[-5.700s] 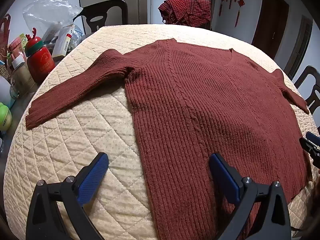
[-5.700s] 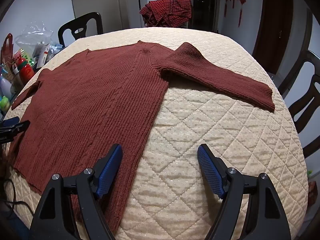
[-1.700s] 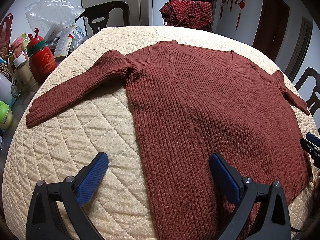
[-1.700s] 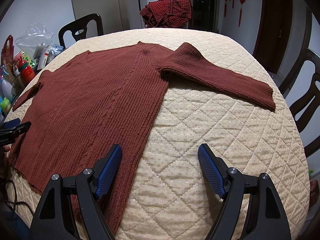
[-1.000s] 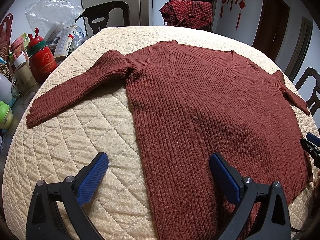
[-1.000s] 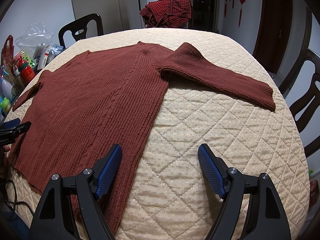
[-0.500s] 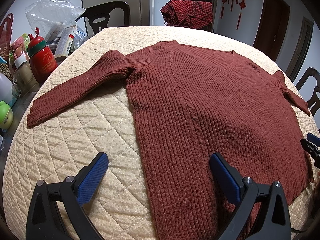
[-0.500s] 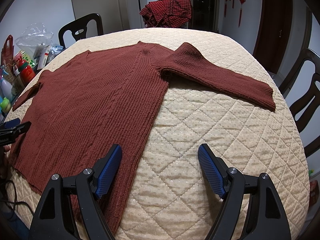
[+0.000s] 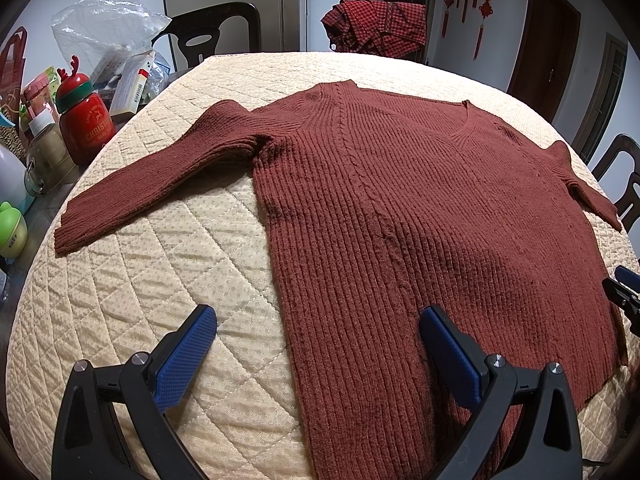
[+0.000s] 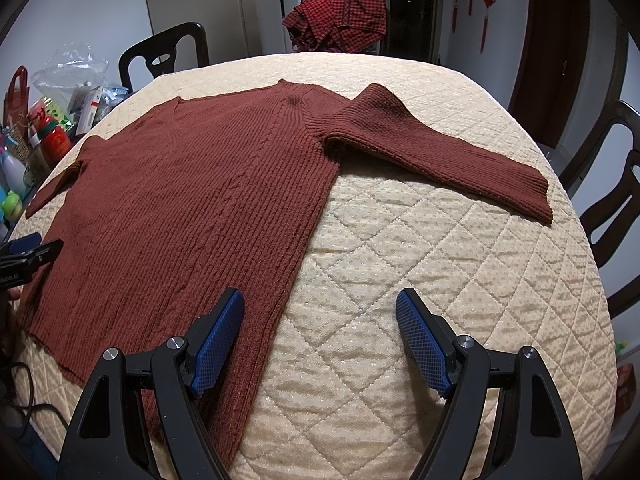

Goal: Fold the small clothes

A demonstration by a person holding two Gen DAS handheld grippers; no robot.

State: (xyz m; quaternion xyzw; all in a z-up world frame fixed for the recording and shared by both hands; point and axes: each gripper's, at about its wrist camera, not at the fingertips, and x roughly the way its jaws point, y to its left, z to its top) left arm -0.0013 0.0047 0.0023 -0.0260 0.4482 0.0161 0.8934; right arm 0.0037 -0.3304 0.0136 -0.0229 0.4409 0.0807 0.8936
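Note:
A dark red ribbed knit sweater (image 9: 400, 208) lies flat and face up on the round quilted cream table (image 9: 140, 280), both sleeves spread out. It also shows in the right wrist view (image 10: 192, 208). My left gripper (image 9: 316, 332) is open and empty, hovering above the sweater's lower left side edge. My right gripper (image 10: 320, 312) is open and empty, hovering above the sweater's lower right side edge. The left sleeve (image 9: 148, 184) reaches toward the left table edge. The right sleeve (image 10: 440, 152) reaches toward the right edge.
Bottles, boxes and a plastic bag crowd the left table edge, with a red Christmas bottle (image 9: 86, 120) among them. A red checked garment (image 9: 376, 24) hangs on a chair beyond the table. Dark chairs (image 10: 612, 184) stand around the table.

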